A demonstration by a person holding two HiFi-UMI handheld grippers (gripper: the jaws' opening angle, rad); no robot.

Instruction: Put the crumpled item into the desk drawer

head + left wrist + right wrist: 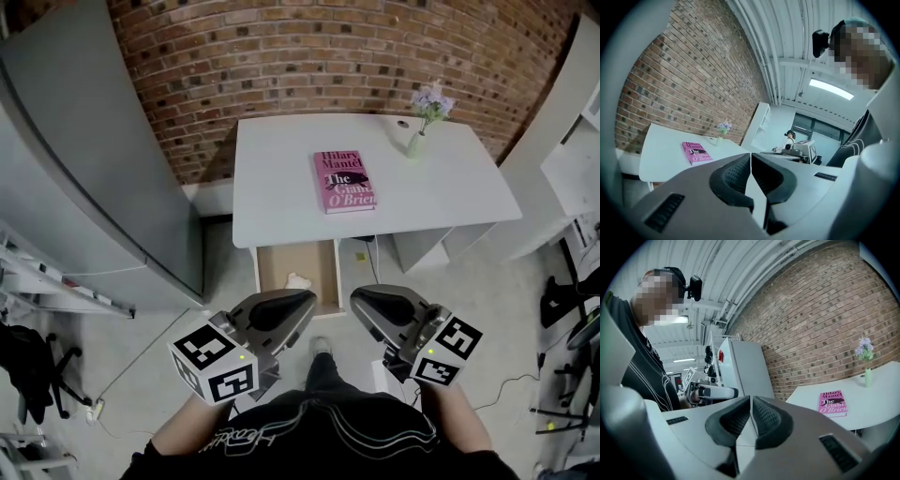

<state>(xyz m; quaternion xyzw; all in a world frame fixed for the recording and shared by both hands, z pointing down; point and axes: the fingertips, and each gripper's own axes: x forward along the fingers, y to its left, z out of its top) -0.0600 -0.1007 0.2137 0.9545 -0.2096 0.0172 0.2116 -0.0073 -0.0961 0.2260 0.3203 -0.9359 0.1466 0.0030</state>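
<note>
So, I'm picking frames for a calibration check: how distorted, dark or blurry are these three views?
Head view: evenly lit and sharp, but the brick wall bows like a barrel. Left gripper view: black rim, ceiling light bright, book title still readable. Right gripper view: same black rim, desk edge curved.

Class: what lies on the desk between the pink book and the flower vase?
Nothing: the head view shows bare desk between pink book and flower vase.

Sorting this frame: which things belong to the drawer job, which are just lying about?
Job: crumpled item, lying in the open desk drawer; left claw and right claw, both shut, empty.

Lying about: pink book and flower vase on the desk; grey cabinet.
</note>
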